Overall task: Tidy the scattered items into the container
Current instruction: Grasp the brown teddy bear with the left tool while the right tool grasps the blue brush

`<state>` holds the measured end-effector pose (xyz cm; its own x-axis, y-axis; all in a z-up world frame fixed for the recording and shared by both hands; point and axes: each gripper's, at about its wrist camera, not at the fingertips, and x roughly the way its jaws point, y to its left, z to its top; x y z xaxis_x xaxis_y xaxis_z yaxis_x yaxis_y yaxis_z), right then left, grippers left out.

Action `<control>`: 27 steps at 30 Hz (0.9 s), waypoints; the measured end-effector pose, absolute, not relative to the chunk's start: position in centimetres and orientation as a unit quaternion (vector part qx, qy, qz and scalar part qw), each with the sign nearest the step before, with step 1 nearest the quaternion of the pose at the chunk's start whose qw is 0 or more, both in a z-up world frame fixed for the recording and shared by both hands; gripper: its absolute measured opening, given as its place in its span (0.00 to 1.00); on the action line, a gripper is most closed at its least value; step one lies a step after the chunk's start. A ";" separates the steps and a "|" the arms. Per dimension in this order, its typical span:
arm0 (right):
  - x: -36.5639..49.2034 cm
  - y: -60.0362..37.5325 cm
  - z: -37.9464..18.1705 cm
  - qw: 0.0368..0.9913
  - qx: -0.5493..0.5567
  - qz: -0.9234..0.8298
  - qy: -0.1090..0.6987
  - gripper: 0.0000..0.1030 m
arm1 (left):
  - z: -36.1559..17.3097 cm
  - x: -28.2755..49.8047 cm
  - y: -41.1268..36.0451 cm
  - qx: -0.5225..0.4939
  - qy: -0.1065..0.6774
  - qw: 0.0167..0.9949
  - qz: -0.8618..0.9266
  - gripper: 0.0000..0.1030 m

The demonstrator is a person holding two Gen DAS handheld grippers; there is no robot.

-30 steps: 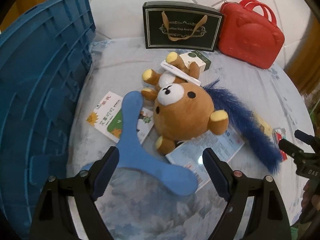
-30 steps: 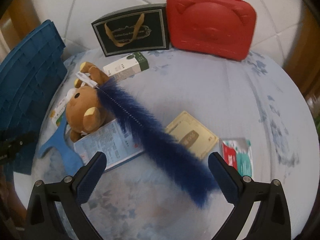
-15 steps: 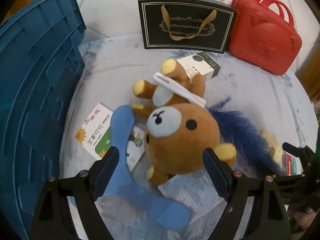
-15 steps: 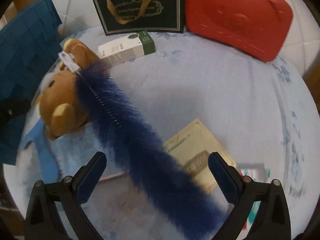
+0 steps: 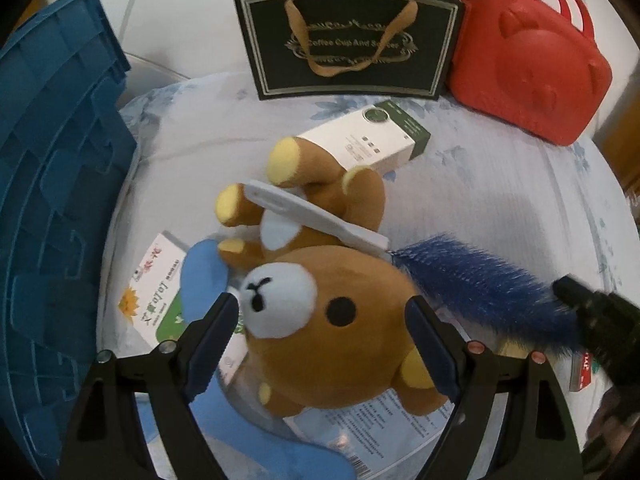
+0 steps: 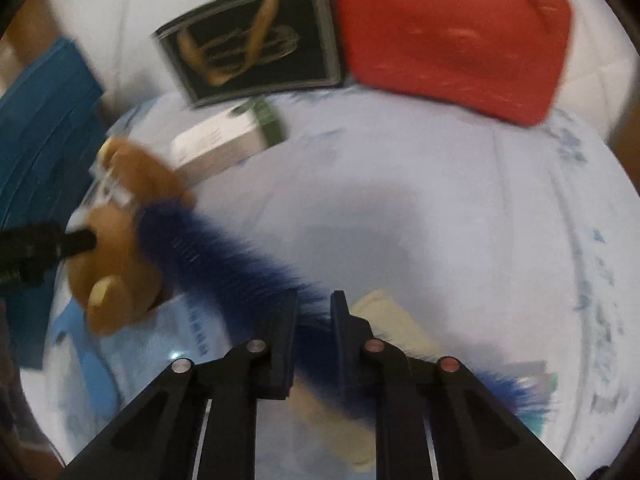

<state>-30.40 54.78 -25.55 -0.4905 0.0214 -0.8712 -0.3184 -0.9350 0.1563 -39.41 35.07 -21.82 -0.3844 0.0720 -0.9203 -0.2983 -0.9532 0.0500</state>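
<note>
A brown plush bear (image 5: 332, 300) lies on the pale cloth, its head between the open fingers of my left gripper (image 5: 322, 338). A blue bristle brush (image 5: 480, 284) with a white handle (image 5: 316, 216) lies across the bear. My right gripper (image 6: 314, 336) is shut on the brush's blue bristles (image 6: 224, 252); that view is blurred. The bear (image 6: 116, 256) shows at its left. A light blue boomerang (image 5: 204, 280) and leaflets (image 5: 156, 292) lie under the bear. The blue crate (image 5: 52, 184) stands at the left.
A white and green box (image 5: 372, 140) lies behind the bear. A black gift bag (image 5: 344, 40) and a red case (image 5: 528, 60) stand at the back. A beige card (image 6: 396, 320) and a red packet (image 5: 584, 368) lie at the right.
My left gripper has moved forward so the bear's head sits between its fingers. My right gripper has moved down and shut on the brush's bristles.
</note>
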 end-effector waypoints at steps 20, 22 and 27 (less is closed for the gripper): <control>-32.1 51.1 -27.4 0.041 -0.530 0.846 0.043 0.95 | -25.8 -39.6 35.5 -0.549 0.090 0.118 0.822 1.00; -32.9 50.6 -28.6 0.042 -0.541 0.839 0.033 0.95 | -25.9 -39.7 35.6 -0.549 0.092 0.117 0.823 1.00; -33.9 51.1 -30.0 0.060 -0.542 0.836 0.060 0.46 | -26.2 -39.6 35.6 -0.541 0.092 0.113 0.828 1.00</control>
<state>-33.86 51.11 -30.00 -0.4058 0.0363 -0.9132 -0.1653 -0.9857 0.0343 -39.59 35.62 -26.19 -0.3891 0.0883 -0.9170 -0.2874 -0.9573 0.0298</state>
